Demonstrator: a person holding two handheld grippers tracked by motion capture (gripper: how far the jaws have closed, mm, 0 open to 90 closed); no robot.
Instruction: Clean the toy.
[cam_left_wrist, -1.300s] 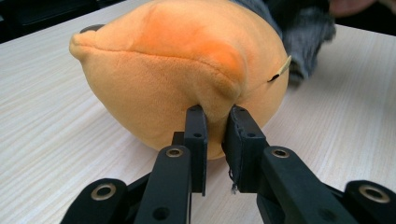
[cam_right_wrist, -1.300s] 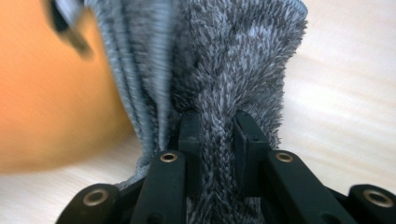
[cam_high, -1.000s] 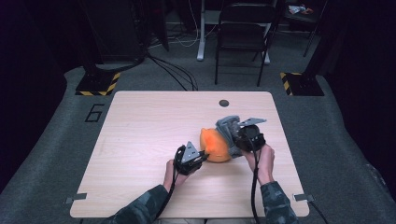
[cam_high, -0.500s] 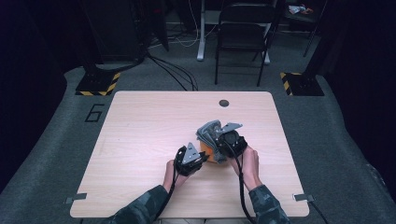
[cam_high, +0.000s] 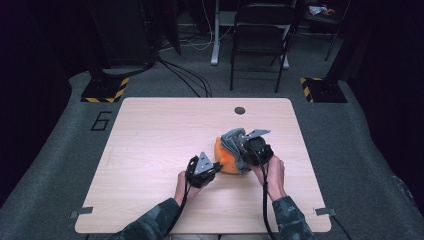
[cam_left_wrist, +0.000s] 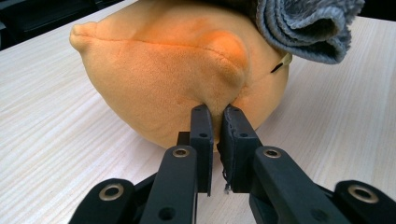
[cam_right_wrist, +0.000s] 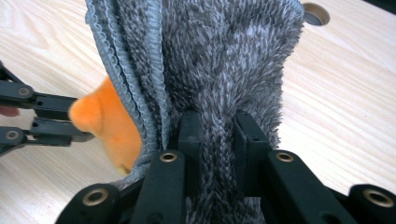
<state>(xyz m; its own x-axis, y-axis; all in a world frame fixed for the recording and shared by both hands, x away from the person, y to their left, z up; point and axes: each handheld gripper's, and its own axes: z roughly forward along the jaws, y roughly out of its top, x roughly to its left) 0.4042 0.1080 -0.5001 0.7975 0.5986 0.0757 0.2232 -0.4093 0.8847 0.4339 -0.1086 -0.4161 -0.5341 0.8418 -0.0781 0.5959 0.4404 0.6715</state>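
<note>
An orange plush toy (cam_high: 226, 159) lies on the wooden table (cam_high: 150, 140), right of centre, with a grey fuzzy cloth (cam_high: 231, 139) draped over its top and far side. My left gripper (cam_high: 216, 168) is shut on a pinch of the orange plush (cam_left_wrist: 163, 60) low on its near side, seen up close at the left gripper (cam_left_wrist: 217, 112). The grey cloth (cam_left_wrist: 303, 23) hangs over the toy's upper right. My right gripper (cam_high: 243, 151) is shut on a fold of the grey cloth (cam_right_wrist: 219, 56), its jaws buried in the pile at the right gripper (cam_right_wrist: 218, 121). The orange plush (cam_right_wrist: 112, 121) peeks out at the cloth's left.
A round cable hole (cam_high: 240, 110) sits near the table's far edge. Behind the table stand a black folding chair (cam_high: 260, 35) and stand bases with yellow-black tape (cam_high: 105, 90). Cables run across the grey carpet.
My right gripper carried the grey cloth left over the orange plush, then eased back slightly to the right. The left gripper stayed put on the plush.
</note>
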